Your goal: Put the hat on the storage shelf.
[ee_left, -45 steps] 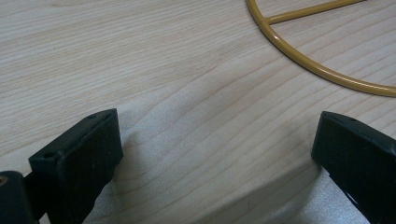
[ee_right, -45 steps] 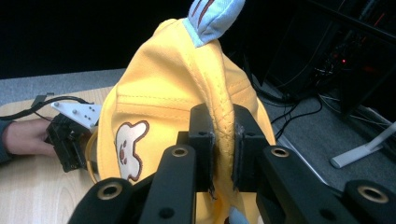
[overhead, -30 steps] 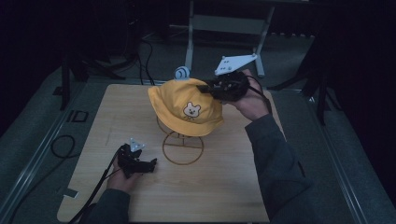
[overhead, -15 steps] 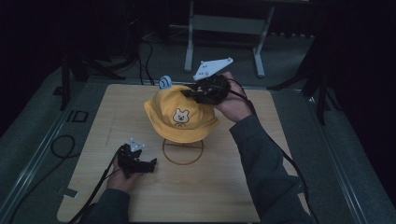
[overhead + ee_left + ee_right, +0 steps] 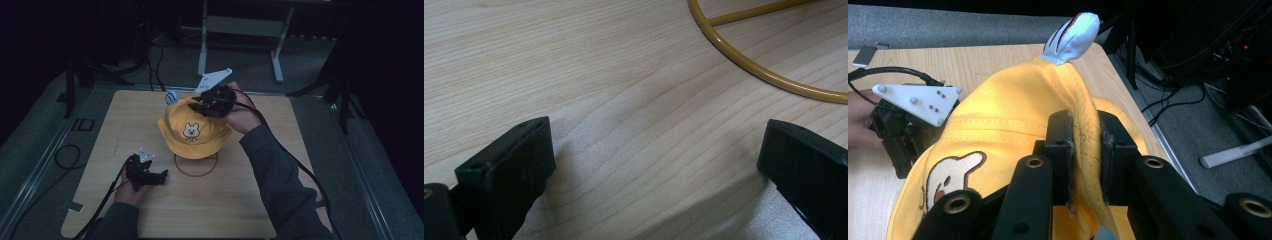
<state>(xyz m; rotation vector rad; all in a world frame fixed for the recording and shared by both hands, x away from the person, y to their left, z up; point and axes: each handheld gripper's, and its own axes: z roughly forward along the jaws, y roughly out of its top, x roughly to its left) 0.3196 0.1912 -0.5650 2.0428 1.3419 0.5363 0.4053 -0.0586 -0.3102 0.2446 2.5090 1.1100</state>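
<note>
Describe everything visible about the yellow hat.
The yellow hat is a soft fabric bucket-style hat with a floppy stitched brim, an embroidered white bear face on its front, and a small pale blue ear standing at the top. The right gripper pinches a fold of its cloth between shut jaws. In the high view it sits above a brass-coloured wire ring stand on the wooden table; what supports it underneath is hidden.

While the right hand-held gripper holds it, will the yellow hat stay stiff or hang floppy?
Probably floppy: the yellow hat folds into a thin ridge between the jaws of the right hand-held gripper. It is likely light, since one small pinch carries it. Its brim droops unevenly, so it may swing.
</note>
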